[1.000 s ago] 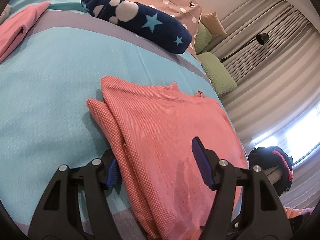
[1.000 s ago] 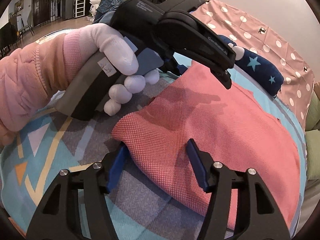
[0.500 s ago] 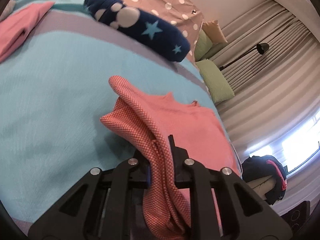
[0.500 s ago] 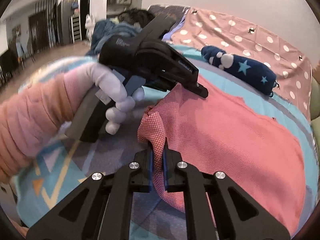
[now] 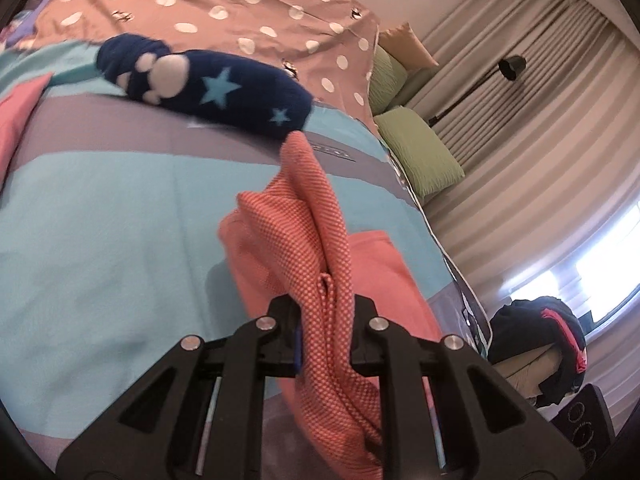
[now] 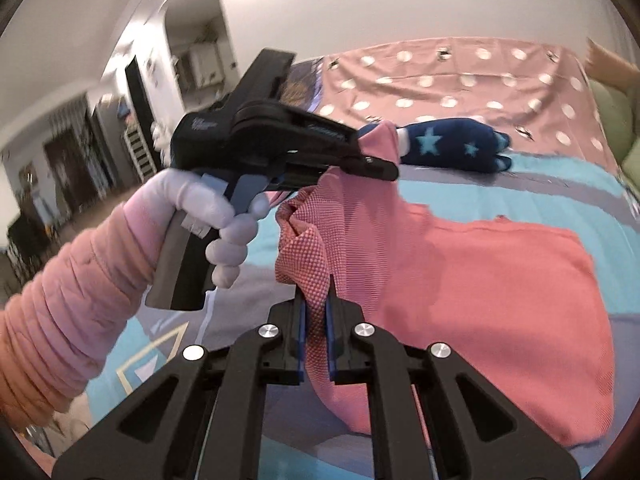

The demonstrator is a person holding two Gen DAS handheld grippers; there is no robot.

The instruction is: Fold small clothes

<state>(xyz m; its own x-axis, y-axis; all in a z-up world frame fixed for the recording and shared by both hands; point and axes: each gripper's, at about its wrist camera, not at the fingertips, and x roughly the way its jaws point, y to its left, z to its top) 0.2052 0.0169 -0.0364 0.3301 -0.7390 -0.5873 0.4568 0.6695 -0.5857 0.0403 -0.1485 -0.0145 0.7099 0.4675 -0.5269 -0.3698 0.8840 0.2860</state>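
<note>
A coral-pink knit garment [image 6: 480,280] lies on the bed, its near edge lifted off the cover. My right gripper [image 6: 316,312] is shut on one bunched corner of that edge. My left gripper [image 5: 326,312] is shut on another fold of the same garment [image 5: 296,224], which rises in a ridge between its fingers. In the right wrist view the left gripper [image 6: 376,166] shows side-on, held by a white-gloved hand [image 6: 208,208] in a pink sleeve, with cloth hanging from its tip.
The bed cover [image 5: 100,220] is turquoise with grey bands. A navy plush with stars [image 5: 208,88] lies behind the garment, before a pink dotted sheet [image 5: 240,0]. Green pillows [image 5: 420,152], curtains and a floor lamp stand right. Another pink cloth [image 5: 16,120] lies far left.
Both grippers went from open around the garment's edge to shut on it. They then rose, pulling the pinched edge up off the bed, and the right gripper rolled.
</note>
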